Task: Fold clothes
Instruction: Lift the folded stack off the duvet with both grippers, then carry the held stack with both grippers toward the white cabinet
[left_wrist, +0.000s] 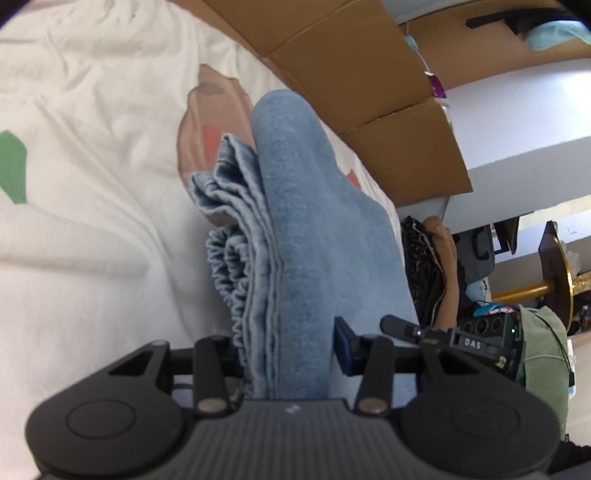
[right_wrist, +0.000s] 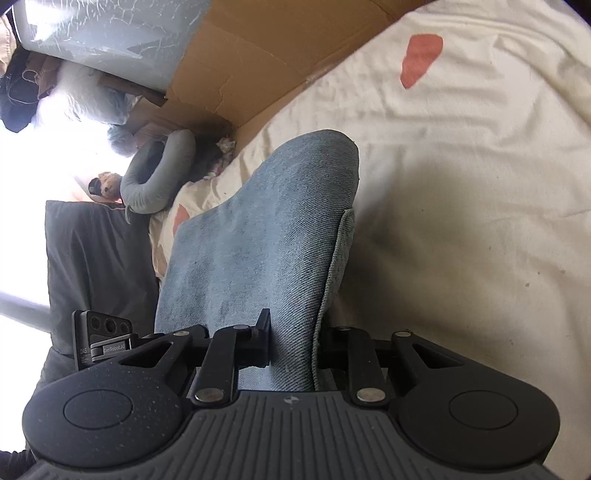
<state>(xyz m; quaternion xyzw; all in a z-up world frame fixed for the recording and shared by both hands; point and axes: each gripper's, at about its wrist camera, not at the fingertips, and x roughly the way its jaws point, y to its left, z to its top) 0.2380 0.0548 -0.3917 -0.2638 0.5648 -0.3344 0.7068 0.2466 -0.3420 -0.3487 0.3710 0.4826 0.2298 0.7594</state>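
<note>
A light blue denim garment (left_wrist: 306, 236) is held folded over above a white bed sheet (left_wrist: 92, 258). In the left wrist view my left gripper (left_wrist: 291, 350) is shut on the garment's layered edge, with gathered elastic and stitched hems bunched on the left side. In the right wrist view the same blue denim garment (right_wrist: 266, 236) rises as a rounded fold from my right gripper (right_wrist: 293, 347), which is shut on it. The fabric hides most of both grippers' fingertips. The other gripper's camera block shows at the edge of each view.
The white sheet (right_wrist: 461, 184) has red, pink and green patches. Brown cardboard boxes (left_wrist: 351, 74) line the bed's far side. A dark pile of clothes (left_wrist: 428, 266) lies past the bed edge. A grey neck pillow (right_wrist: 159, 173) and dark cushion (right_wrist: 96, 258) sit by the bed.
</note>
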